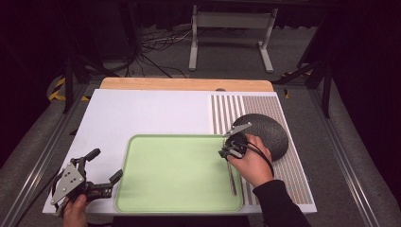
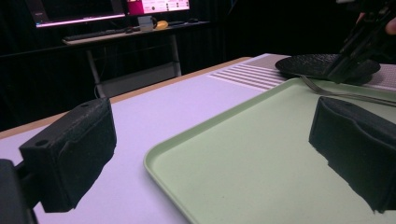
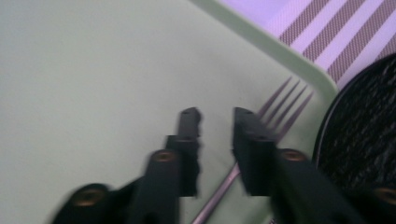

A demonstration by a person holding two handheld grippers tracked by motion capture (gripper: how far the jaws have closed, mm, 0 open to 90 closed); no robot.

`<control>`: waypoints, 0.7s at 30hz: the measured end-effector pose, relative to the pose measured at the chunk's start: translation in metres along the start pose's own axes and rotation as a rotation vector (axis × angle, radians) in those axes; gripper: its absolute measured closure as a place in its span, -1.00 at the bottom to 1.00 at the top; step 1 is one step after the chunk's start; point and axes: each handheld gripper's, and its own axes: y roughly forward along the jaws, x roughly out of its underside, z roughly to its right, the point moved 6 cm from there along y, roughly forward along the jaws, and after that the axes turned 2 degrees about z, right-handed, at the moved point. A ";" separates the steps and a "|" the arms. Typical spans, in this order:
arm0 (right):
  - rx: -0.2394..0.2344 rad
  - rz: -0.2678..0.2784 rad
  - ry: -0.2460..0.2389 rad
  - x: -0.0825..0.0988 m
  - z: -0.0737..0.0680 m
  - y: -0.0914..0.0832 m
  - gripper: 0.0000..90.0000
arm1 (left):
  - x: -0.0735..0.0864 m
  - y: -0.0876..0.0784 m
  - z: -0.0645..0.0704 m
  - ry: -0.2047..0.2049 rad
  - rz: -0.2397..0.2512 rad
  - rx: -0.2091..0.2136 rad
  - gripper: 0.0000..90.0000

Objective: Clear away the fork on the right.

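Right now the right gripper [image 3: 215,116] hangs low over the pale green tray [image 1: 156,189], near its right rim, with its jaws parted a little and nothing between them. A fork [image 3: 280,112] lies flat on the tray just under and beside those jaws, its tines pointing toward the tray's far right corner and its handle running back beneath the gripper; from the high view the fork [image 1: 231,182] lies along the tray's right side. I can't tell whether a jaw touches it. Just past the rim sits a dark, textured plate [image 1: 269,132] on a striped mat [image 1: 227,113].

Over at the near left corner of the desk [image 1: 142,109], the left gripper [image 1: 106,165] is held wide open and empty, one jaw over the white surface, the other at the tray's left edge.

If the fork is what's wanted, the trouble I'd expect is its flatness: thin metal lying on a smooth tray could skid sideways when the jaws come in. The tray rim and the plate crowd that corner, so a jaw could knock either. That's my guess only.
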 end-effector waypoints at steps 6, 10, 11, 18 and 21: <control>-0.044 0.137 -0.021 -0.011 -0.005 -0.015 -0.61 | 0.000 0.000 0.000 0.000 -0.002 -0.001 -0.97; -0.062 0.213 -0.051 -0.015 -0.004 -0.033 -0.69 | 0.000 0.000 0.000 0.001 0.001 -0.001 -0.97; -0.069 0.227 -0.056 -0.015 -0.004 -0.036 -0.69 | 0.000 0.000 0.000 0.003 -0.001 -0.001 -0.97; -0.086 0.327 -0.100 -0.012 0.005 -0.059 -0.70 | 0.000 0.000 0.000 -0.001 -0.002 -0.004 -0.97; -0.082 0.372 -0.109 -0.007 0.011 -0.067 -0.73 | 0.000 0.000 0.000 -0.001 0.000 -0.004 -0.97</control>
